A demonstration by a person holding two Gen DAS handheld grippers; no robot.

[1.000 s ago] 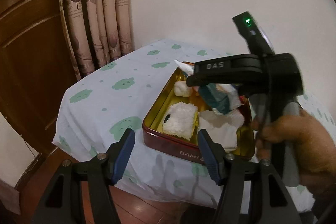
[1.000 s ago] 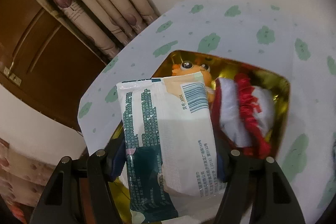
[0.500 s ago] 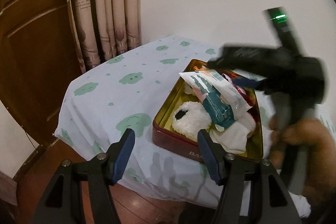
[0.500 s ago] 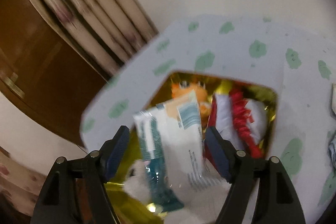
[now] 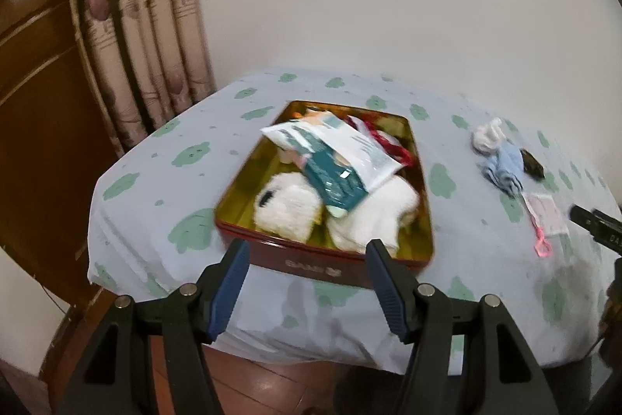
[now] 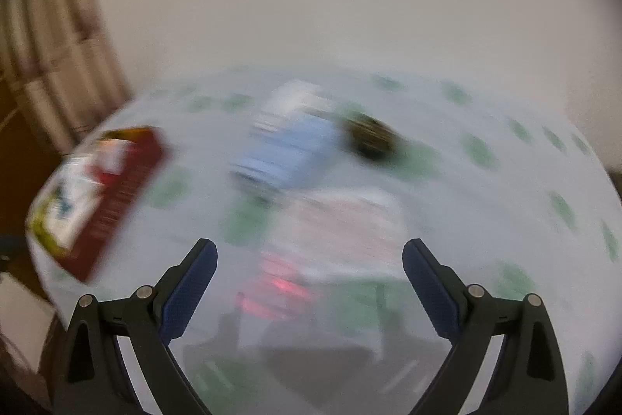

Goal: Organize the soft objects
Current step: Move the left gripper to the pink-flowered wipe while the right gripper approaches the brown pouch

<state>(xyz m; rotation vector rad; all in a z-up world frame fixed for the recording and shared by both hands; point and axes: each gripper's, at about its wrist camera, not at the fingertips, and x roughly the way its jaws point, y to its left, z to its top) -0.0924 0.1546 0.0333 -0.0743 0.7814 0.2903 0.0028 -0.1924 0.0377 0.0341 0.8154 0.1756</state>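
Note:
A red tin with a gold inside point(image 5: 421, 220) stands on the cloth-covered table. A white and teal tissue pack point(image 5: 334, 158) lies in it, on top of white fluffy toys point(image 5: 287, 209) and a red-trimmed cloth. My left gripper point(image 5: 305, 259) hangs open in front of the tin's near wall, with nothing between its fingers. To the right on the table lie a white sock point(image 5: 486, 139), a blue cloth point(image 5: 505, 166), a dark small item point(image 5: 532, 164) and a pink pouch point(image 5: 544, 216). My right gripper point(image 6: 309, 259) is above the pink pouch point(image 6: 342, 220), jaws opening and empty; this view is blurred.
The table's cloth point(image 5: 155, 181) is pale blue with green blobs. A curtain point(image 5: 136, 26) and a wooden door point(image 5: 31, 84) stand at the left, a plain wall behind. The table's near edge drops to a wooden floor point(image 5: 272, 384).
My right gripper has let go of the tissue pack, which now lies in the tin, and has swung right over the loose items. It has opened wider. My left gripper shifted slightly.

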